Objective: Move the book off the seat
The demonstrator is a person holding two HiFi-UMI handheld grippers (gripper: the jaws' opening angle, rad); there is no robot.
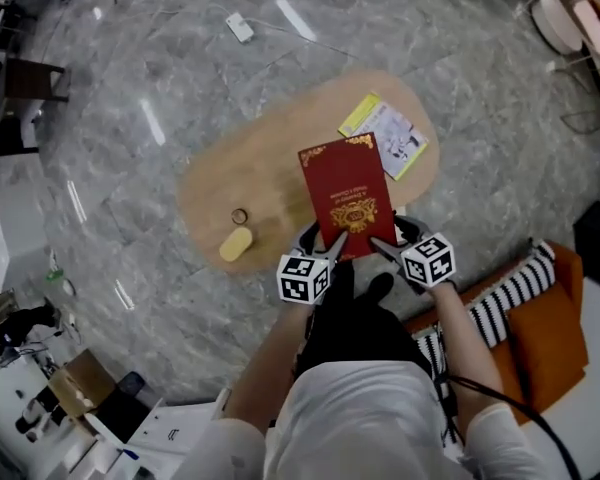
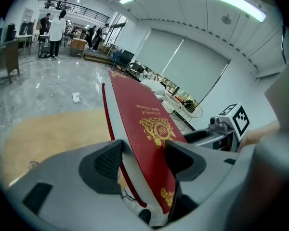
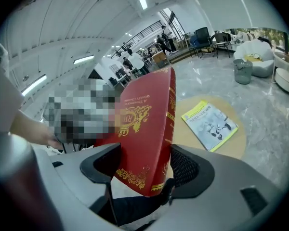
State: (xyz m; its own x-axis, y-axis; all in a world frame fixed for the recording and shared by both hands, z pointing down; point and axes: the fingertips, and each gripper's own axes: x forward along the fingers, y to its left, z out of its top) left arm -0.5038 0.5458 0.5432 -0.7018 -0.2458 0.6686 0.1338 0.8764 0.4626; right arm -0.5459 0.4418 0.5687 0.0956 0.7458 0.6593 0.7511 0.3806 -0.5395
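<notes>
**Now: red book (image 1: 347, 196) clamped at both near corners**

Your left gripper (image 1: 325, 244) is closed on the red book's lower left corner, and your right gripper (image 1: 384, 240) on its lower right. You hold it raised, cover facing you, over the oval table's (image 1: 230, 173) near edge, with your forearms close together.
</notes>
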